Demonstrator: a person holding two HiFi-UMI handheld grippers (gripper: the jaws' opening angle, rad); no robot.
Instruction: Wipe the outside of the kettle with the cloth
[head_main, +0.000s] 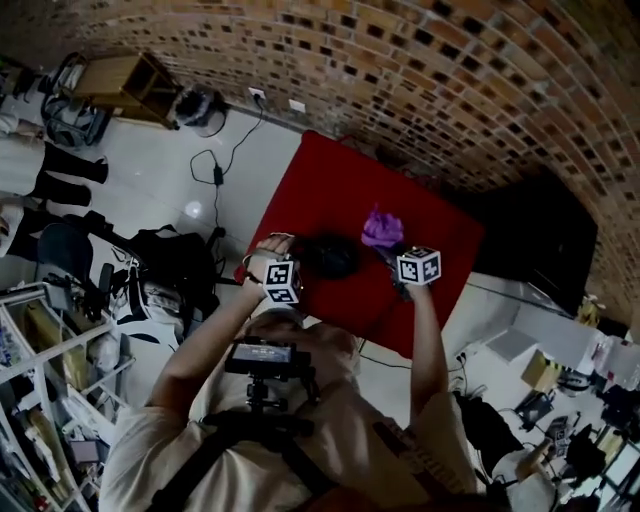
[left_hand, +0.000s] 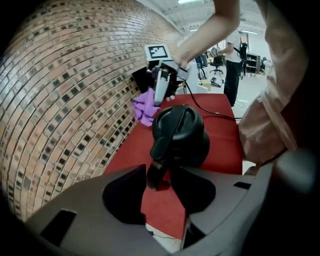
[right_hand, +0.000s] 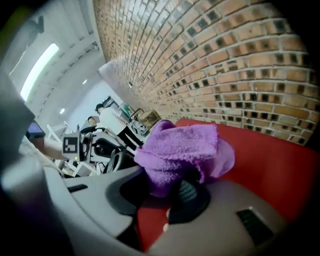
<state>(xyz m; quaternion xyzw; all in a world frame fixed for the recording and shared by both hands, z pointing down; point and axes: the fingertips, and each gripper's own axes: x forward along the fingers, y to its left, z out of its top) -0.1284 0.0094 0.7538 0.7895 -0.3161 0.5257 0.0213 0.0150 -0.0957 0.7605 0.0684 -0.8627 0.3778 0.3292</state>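
Kettle (head_main: 330, 255), black, rigid and probably weighty, stands mid-frame on the red table (head_main: 330, 170). Its handle (left_hand: 162, 145), the sensible hold, sits loosely between the left gripper's (left_hand: 159, 186) parted jaws. Nearby, the right gripper (right_hand: 172, 192) pinches the soft purple cloth (right_hand: 182, 150).

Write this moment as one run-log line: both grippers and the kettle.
left gripper: open, kettle handle between jaws | right gripper: shut on purple cloth, apart from kettle | kettle: upright on red table
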